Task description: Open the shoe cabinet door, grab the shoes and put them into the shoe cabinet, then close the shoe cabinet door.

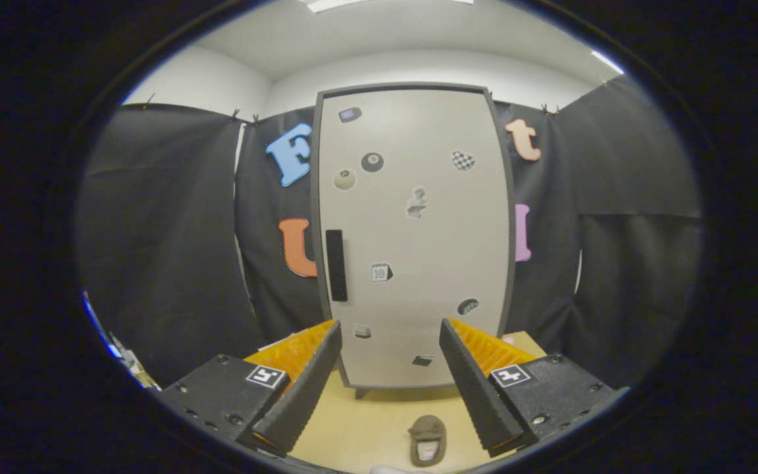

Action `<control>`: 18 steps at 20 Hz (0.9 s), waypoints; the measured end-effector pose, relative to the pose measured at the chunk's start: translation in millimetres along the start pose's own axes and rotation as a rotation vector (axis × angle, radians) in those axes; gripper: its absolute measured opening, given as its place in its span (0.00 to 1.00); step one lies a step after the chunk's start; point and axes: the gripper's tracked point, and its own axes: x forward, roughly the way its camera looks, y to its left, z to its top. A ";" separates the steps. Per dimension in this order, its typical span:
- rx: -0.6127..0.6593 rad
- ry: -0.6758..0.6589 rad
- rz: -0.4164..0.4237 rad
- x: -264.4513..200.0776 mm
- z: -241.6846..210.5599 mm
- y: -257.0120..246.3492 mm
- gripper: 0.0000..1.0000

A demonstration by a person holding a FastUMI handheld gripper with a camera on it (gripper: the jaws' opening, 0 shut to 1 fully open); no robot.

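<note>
A tall pale shoe cabinet (418, 250) with a dark frame stands upright straight ahead, its door shut. A black vertical handle (335, 265) sits on the door's left side, and several small stickers dot the door. A small brown shoe (428, 440) lies on the light wooden floor (353, 428) in front of the cabinet, low between my fingers and nearer to me than their tips. My gripper (389, 332) is open, its fingers spread wide with nothing between them, well short of the door.
Black cloth walls (168, 263) enclose the cabinet on both sides. A white wall and ceiling show above. Some colourful items (116, 345) sit low at the far left.
</note>
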 end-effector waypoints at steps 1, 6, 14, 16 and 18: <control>0.000 -0.003 0.010 18.3 2.3 6.2 0.98; 0.005 -0.007 0.042 103.1 16.1 35.8 0.98; 0.000 0.024 0.084 182.5 12.2 72.6 0.98; -0.001 0.031 0.074 194.2 12.0 73.3 0.90; 0.015 0.037 0.083 204.7 13.9 77.5 0.76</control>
